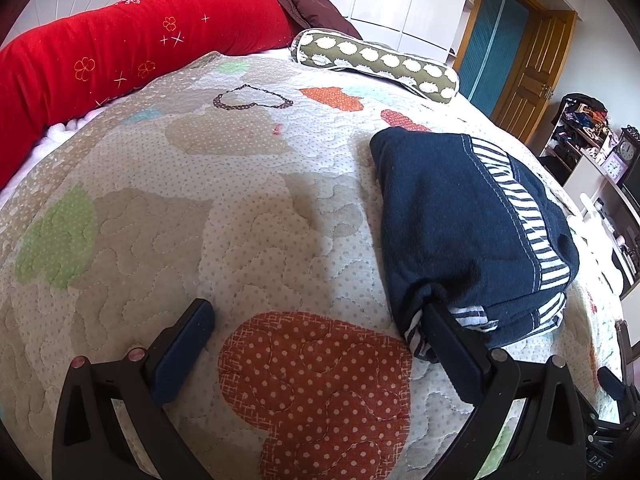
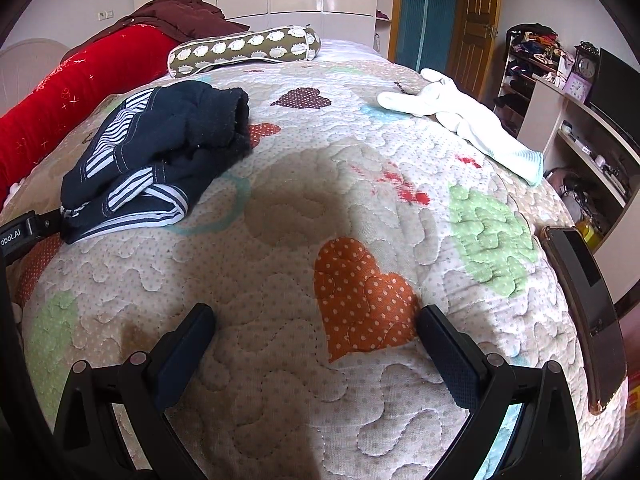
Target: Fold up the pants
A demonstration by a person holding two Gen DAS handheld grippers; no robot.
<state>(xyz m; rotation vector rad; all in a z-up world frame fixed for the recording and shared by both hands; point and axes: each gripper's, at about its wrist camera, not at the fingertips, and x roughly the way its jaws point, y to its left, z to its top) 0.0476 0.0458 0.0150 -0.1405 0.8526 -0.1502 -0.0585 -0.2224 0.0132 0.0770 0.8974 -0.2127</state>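
A: Where are the pants (image 1: 472,216)?

B: Folded into a navy bundle with striped trim, lying on the quilted bedspread (image 1: 256,208). In the left wrist view they sit on the right, running from the middle down to the near edge. In the right wrist view the same bundle (image 2: 160,148) lies far left.

A: And the left gripper (image 1: 316,316)?

B: Its jaws are spread wide with nothing between them but the orange heart patch. The right finger's tip touches the near corner of the pants, or sits just against it; I cannot tell whether it presses in.

A: The right gripper (image 2: 316,316)?

B: Also spread apart, empty, over bare quilt near another orange heart, well apart from the pants.

A: Anything else on the bed?

B: A red bolster (image 1: 120,52) along the far left, a green patterned roll pillow (image 1: 376,64) at the far side, and a white garment (image 2: 460,116) far right in the right wrist view. A dark phone (image 2: 584,312) lies at the right edge.
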